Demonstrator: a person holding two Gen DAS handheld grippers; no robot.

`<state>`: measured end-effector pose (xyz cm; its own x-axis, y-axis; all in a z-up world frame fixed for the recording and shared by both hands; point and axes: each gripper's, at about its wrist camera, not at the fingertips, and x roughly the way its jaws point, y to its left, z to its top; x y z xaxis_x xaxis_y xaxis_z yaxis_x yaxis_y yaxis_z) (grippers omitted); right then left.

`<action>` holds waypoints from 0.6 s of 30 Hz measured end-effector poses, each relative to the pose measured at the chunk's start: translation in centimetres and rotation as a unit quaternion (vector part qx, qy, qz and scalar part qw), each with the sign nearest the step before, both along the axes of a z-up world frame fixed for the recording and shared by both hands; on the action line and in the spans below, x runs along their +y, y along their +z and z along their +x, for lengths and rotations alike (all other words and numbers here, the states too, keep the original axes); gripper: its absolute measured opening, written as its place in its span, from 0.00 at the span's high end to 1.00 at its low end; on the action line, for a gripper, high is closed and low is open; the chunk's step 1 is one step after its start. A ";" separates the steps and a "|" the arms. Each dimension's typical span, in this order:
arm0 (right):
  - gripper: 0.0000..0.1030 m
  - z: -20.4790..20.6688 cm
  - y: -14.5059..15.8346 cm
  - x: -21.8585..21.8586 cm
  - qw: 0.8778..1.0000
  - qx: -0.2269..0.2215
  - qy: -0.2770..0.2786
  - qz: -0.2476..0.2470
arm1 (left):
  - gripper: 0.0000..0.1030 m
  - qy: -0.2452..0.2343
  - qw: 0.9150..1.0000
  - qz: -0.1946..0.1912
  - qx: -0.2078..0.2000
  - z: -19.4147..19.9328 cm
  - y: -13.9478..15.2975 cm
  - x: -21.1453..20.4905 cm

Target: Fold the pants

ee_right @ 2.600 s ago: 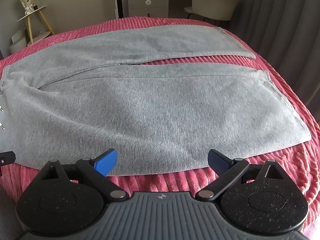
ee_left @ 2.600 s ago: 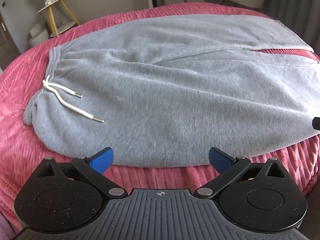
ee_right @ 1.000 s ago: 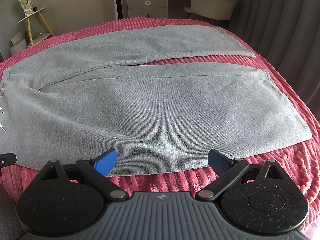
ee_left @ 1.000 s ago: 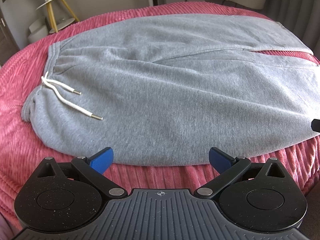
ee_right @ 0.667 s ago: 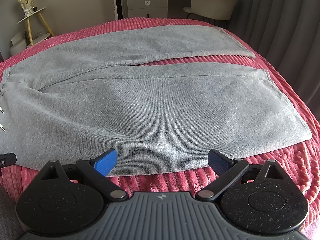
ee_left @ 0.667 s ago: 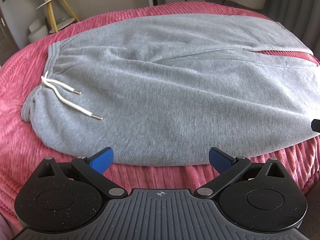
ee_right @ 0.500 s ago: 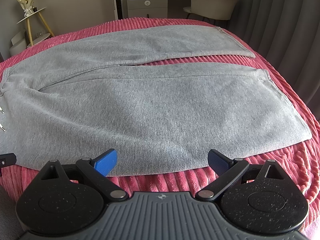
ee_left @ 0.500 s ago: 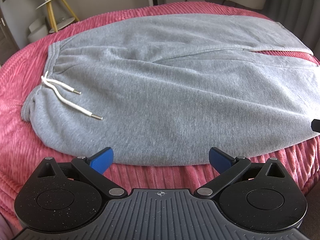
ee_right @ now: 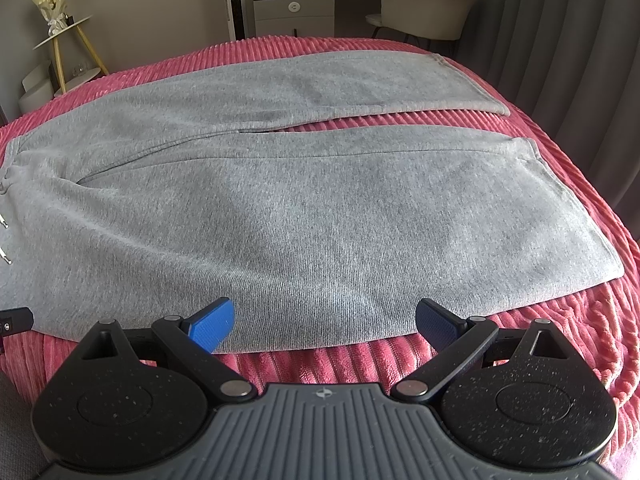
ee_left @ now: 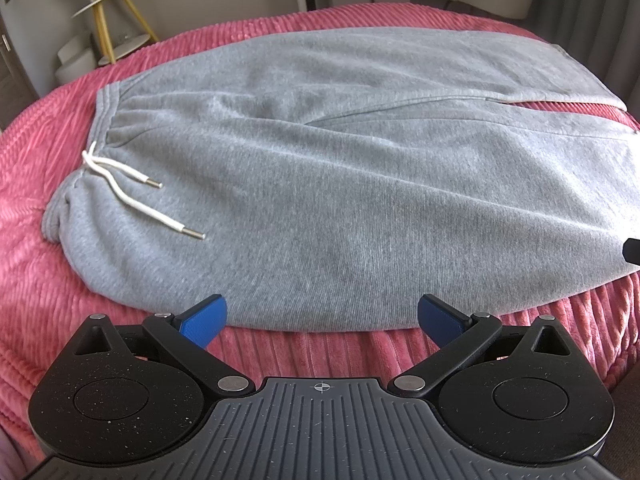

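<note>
Pants (ee_left: 340,184), grey and unfolded, lie flat across the pink ribbed bedspread (ee_left: 36,248) in our left wrist view, waistband to the left with the white drawstring (ee_left: 132,196) trailing over the fabric, and our left gripper (ee_left: 322,320) hovers at the near hem with its blue-padded jaws spread wide and holding nothing. From our right wrist view we see the same pants (ee_right: 320,208) with both legs stretched to the right, a strip of bedspread (ee_right: 560,320) showing between them, while our right gripper (ee_right: 324,322) sits just short of the near leg's edge, jaws likewise wide apart and empty.
</note>
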<state>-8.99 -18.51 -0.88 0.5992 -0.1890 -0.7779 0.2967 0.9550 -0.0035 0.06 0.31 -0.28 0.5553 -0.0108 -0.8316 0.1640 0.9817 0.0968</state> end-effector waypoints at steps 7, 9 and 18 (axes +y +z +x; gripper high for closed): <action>0.05 0.0 0.0 -0.2 1.000 0.000 0.000 0.001 | 0.00 0.000 1.000 0.000 0.000 0.0 0.0 0.0; 0.05 0.0 -0.1 -0.2 1.000 0.000 0.000 0.001 | 0.00 0.000 1.000 0.000 0.000 0.0 0.0 0.0; 0.05 0.0 0.1 0.0 1.000 -0.001 -0.001 0.001 | 0.00 0.001 1.000 -0.001 0.001 0.0 -0.1 0.0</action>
